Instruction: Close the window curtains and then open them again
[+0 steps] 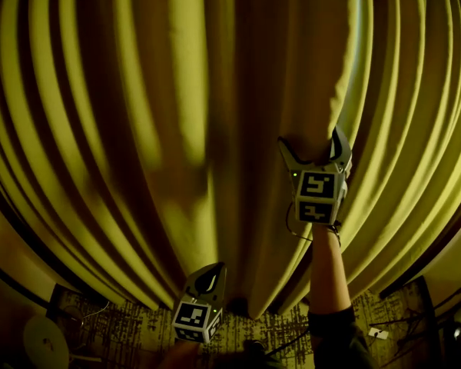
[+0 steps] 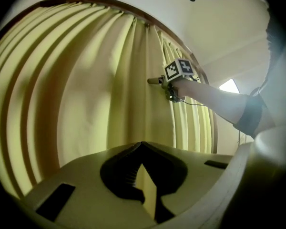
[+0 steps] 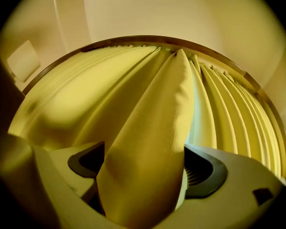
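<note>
Yellow pleated curtains hang drawn across the whole head view. My right gripper is raised on an outstretched forearm, and its jaws stand wide around one thick curtain fold. The fold fills most of the gap, with a pale slit of light beside the right pad. That gripper also shows up against the curtain in the left gripper view. My left gripper is low, close to the curtain's hem, with its jaws shut and its tips pointing at the fabric.
A dark rail runs along the curtain top below the pale ceiling. Patterned carpet lies under the hem, with a white round object at the left and cables and small items at the right. A bright patch shows beyond the curtain's far end.
</note>
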Demonstrator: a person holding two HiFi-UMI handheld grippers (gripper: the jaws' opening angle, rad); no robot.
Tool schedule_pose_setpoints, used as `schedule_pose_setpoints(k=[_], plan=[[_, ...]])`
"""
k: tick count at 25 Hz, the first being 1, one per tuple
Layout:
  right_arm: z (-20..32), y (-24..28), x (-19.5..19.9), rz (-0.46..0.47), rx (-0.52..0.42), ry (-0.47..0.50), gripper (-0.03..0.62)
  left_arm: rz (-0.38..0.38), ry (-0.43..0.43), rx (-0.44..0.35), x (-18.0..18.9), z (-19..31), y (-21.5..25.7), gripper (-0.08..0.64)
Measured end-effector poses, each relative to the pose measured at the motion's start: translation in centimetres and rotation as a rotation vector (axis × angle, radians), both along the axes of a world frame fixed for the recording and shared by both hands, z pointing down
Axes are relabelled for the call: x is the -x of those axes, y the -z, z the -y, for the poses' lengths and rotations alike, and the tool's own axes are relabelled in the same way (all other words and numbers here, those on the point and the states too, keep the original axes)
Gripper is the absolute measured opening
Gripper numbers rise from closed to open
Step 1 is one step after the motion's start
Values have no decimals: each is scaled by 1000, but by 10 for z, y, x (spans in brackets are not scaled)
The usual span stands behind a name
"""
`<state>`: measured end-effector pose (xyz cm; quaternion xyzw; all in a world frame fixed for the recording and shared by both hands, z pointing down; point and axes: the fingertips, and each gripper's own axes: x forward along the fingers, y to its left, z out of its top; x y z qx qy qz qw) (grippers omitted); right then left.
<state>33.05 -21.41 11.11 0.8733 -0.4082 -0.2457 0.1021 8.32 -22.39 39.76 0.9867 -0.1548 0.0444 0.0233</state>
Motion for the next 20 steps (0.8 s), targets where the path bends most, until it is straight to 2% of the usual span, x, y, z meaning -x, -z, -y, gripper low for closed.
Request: schedule_pose_setpoints(k=[5, 14, 17, 19, 20], plan=[[28, 6, -9, 12, 35, -1, 546, -24, 23, -55, -12, 10, 9, -12], [81, 14, -12, -31, 62, 110, 538, -42, 90, -79, -28, 38, 31, -12], [87, 17, -5, -90, 67, 139, 438, -46, 93, -74, -36, 40, 31, -12], [85, 20, -3, -127, 41, 150, 196, -39, 85, -63, -44, 37, 29, -12], [84, 22, -3, -130, 26, 163, 120, -33, 88, -60, -48, 38, 27, -12]])
